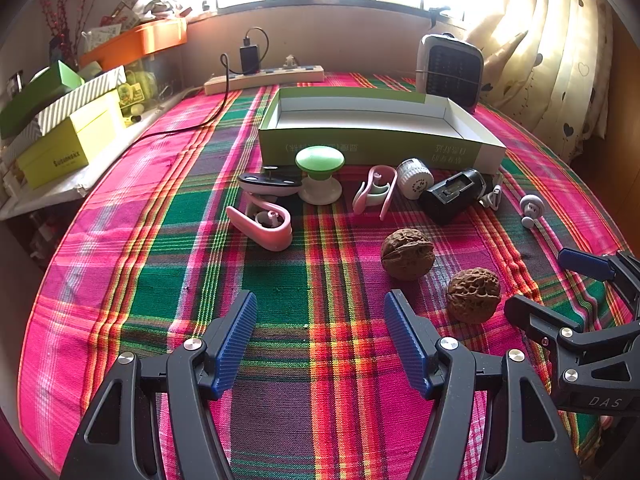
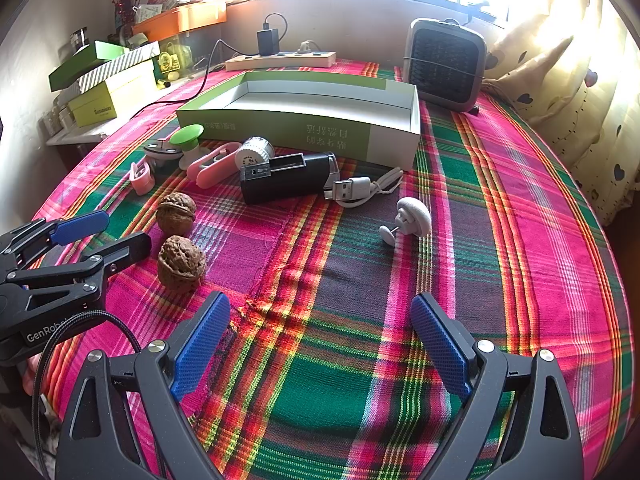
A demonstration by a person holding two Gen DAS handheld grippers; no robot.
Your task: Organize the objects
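1. Nearest my left camera is the left gripper [image 1: 320, 340], its jaws spread wide over the plaid cloth [image 1: 280, 280] with nothing between them.
2. My right gripper [image 2: 320, 344] hangs the same way over the surface, jaws wide and empty; in the left view it shows at the right edge [image 1: 560, 284].
3. Two walnuts lie close together: the near walnut [image 1: 474, 295] [image 2: 182, 264] sits just beside the right gripper's dark finger in the left view, and the far walnut [image 1: 407, 254] [image 2: 176, 213] is a little beyond it.
4. Farther back a row of small things lies in front of the open green-and-white box [image 1: 376, 148] [image 2: 304, 128]: a pink clip [image 1: 266, 224], a green-topped knob [image 1: 320, 174], a second pink clip [image 1: 376, 192], a white ribbed cap [image 1: 415, 178] and a black gadget [image 1: 454, 194] [image 2: 288, 176].
5. A white USB cable [image 2: 360, 190] lies just beside the black gadget's end.
6. A white hook [image 2: 410, 218] [image 1: 531, 208] sits apart from the row, to the right.
7. The box is empty as far as I can see inside; a small heater [image 2: 444, 66] stands behind its right end.
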